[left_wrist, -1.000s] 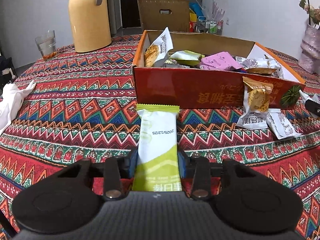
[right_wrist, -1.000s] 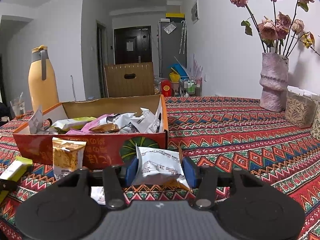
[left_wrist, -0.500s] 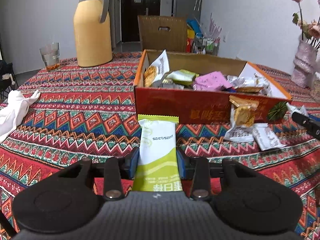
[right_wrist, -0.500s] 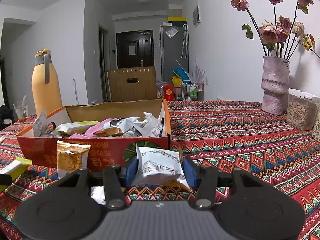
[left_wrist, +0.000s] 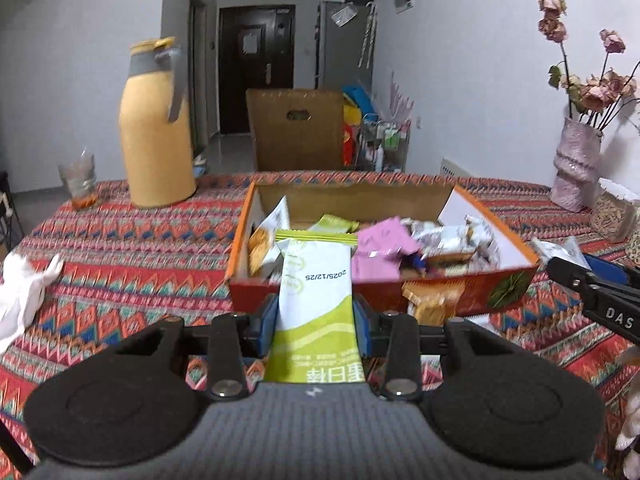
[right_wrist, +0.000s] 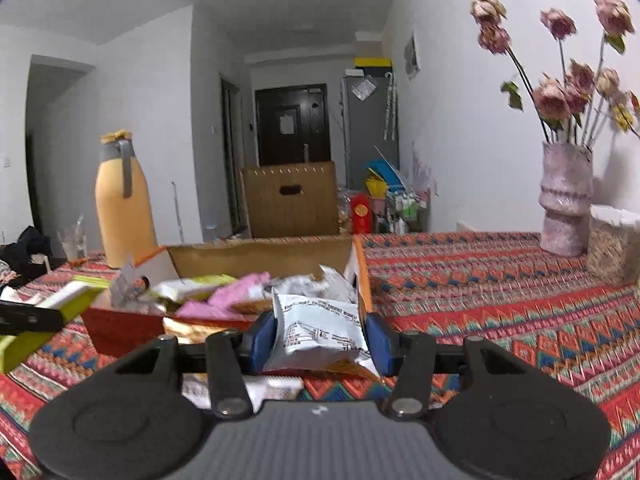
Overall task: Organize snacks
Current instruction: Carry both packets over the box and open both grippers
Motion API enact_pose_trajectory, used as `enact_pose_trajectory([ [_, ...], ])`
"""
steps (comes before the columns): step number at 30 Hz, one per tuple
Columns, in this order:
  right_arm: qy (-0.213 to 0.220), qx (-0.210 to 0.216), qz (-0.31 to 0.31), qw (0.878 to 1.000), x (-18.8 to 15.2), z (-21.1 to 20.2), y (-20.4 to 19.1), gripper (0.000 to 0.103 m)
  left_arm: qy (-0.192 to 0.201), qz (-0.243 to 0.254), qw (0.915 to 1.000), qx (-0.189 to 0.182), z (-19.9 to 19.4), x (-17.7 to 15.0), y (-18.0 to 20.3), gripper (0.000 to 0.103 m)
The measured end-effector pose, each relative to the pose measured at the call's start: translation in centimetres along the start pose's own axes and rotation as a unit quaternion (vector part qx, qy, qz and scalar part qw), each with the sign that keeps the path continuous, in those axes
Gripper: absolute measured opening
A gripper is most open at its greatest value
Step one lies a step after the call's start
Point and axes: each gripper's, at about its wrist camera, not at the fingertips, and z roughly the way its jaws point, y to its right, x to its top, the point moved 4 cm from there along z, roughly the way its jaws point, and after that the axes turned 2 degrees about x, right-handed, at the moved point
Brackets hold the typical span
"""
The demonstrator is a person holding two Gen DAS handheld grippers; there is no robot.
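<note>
Snacks: left gripper (left_wrist: 314, 316) clamps green-white packet (left_wrist: 314, 304); right gripper (right_wrist: 320, 338) clamps white packet (right_wrist: 316, 330). Both near box (left_wrist: 384, 296), front side. Advice: clear front wall, release over open spots, avoid crossing hands.

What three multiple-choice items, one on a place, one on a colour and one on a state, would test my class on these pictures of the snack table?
1. Where does the tall yellow thermos jug stand?
A. inside the box
B. on the patterned cloth, left of the box
C. on the floor

2. What colours has the packet in the left gripper?
A. white and green
B. pink
C. gold

3. How is the white printed packet in the right gripper?
A. lying in the box
B. lying loose on the cloth
C. clamped between the pads

Key: 1 B, it rises from the cloth beside the red cardboard box. 2 A, white above, green below. 3 C, both blue pads press its sides.
</note>
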Motion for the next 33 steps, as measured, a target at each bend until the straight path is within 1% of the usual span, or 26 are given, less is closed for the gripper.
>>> enact_pose_trajectory([
  [3,0.01,0.007,-0.012,1.0,1.6,0.5,-1.0,0.049,0.017,0.002,0.9998,-0.006,0.4,1.4,0.8,0.039],
  [7,0.016,0.011,-0.019,1.0,3.5,2.2,-2.2,0.049,0.035,-0.007,0.9994,0.001,1.9,3.3,1.3,0.039],
  [8,0.015,0.012,-0.018,1.0,3.9,2.8,-2.4,0.049,0.038,-0.012,0.9992,0.003,2.5,3.8,1.4,0.033],
  [12,0.014,0.011,-0.013,1.0,5.3,5.3,-3.1,0.049,0.05,-0.022,0.9985,0.007,4.4,5.5,1.4,0.029],
  [14,0.013,0.009,-0.008,1.0,5.8,6.6,-3.3,0.049,0.057,-0.026,0.9981,0.0,5.2,6.1,1.4,0.025],
  [18,0.003,0.003,0.005,1.0,5.8,9.4,-3.3,0.049,0.047,-0.046,0.9978,0.0,7.6,6.7,1.1,0.025],
  [21,-0.002,-0.002,0.014,1.0,5.2,10.7,-3.0,0.049,0.044,-0.054,0.9976,-0.004,8.5,6.1,0.7,0.025],
  [25,-0.012,-0.003,0.016,1.0,4.2,11.7,-2.5,0.049,0.025,-0.062,0.9977,-0.01,8.8,5.6,-0.1,0.025],
  [27,-0.017,-0.005,0.018,1.0,3.9,11.9,-2.4,0.049,0.022,-0.067,0.9974,-0.014,7.9,5.8,-0.7,0.036],
  [29,-0.016,-0.004,0.021,1.0,4.0,11.5,-2.1,0.049,0.017,-0.068,0.9973,-0.021,6.8,5.7,-1.0,0.067],
  [30,-0.012,-0.004,0.023,1.0,4.2,11.0,-2.0,0.049,0.015,-0.064,0.9976,-0.019,6.2,5.5,-1.0,0.074],
  [31,-0.009,-0.003,0.023,1.0,4.4,10.5,-1.9,0.049,0.01,-0.057,0.9982,-0.018,5.6,5.0,-0.9,0.084],
  [32,-0.007,-0.002,0.022,1.0,4.6,10.0,-1.8,0.049,0.001,-0.046,0.9987,-0.021,5.1,4.4,-0.7,0.087],
  [33,-0.006,-0.001,0.022,1.0,4.8,9.5,-1.7,0.049,-0.014,-0.033,0.9991,-0.024,4.7,3.5,-0.3,0.088],
])
